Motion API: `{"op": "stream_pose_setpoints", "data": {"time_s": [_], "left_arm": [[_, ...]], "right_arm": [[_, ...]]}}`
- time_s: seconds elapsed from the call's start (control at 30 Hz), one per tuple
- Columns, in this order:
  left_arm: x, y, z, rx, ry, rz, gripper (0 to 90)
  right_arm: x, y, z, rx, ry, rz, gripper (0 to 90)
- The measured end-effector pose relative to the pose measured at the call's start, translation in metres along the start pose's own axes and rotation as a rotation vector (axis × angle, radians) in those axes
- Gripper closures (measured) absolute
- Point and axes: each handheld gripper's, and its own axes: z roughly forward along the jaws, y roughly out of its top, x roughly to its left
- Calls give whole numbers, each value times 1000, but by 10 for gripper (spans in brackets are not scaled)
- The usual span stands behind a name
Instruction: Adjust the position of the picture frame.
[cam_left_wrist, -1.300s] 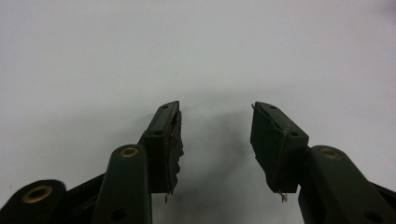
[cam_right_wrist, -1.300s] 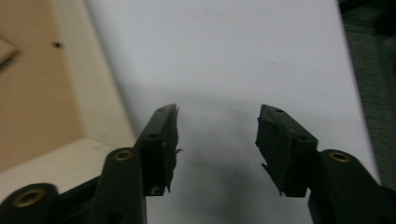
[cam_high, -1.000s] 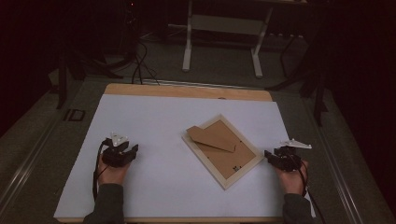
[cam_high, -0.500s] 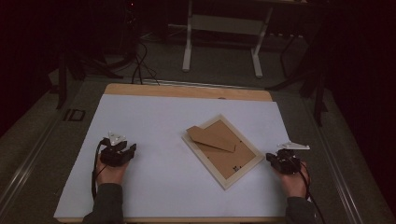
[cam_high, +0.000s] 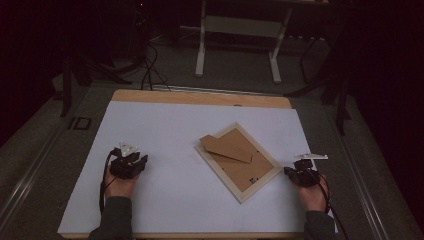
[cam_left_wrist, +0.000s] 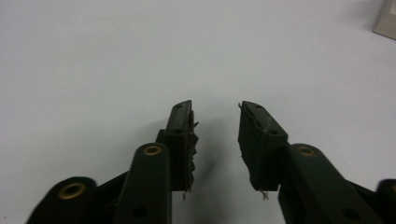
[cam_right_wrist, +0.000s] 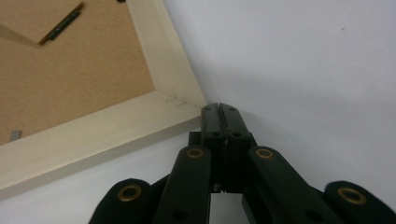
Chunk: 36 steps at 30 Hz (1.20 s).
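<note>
On the white sheet covering the table, a wooden picture frame lies face down and turned at an angle, its brown backing board uppermost. The right gripper sits just beside the frame's near right corner, its 2 jaws pressed fully together with nothing between them, their tips at that corner. The left gripper rests well apart to the left, jaws parted and empty over bare sheet

black hand-held gripper, brass rivets, dark grey sleeves
</note>
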Motion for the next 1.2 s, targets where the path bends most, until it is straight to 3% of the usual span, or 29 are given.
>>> {"op": "stream_pose_setpoints", "data": {"time_s": [0.27,0.33,0.47,0.7,0.83,0.93,1.2], "left_arm": [[-5,1,1,4,-26,25,709],[-8,1,2,-4,-82,16,728],[-13,2,2,-6,-106,33,770],[-14,5,3,-16,-156,18,879],[-14,10,3,-15,-174,22,900],[-18,17,8,-27,-186,33,900],[-34,39,36,0,-218,83,900]], "right_arm": [[0,2,4,2,-20,27,900],[0,3,7,-2,-31,34,900],[2,5,11,-7,-40,44,900],[5,7,13,-14,-40,64,900],[3,4,8,-12,-14,97,900],[4,2,6,-3,-13,113,900],[7,1,2,44,-14,135,900]]}}
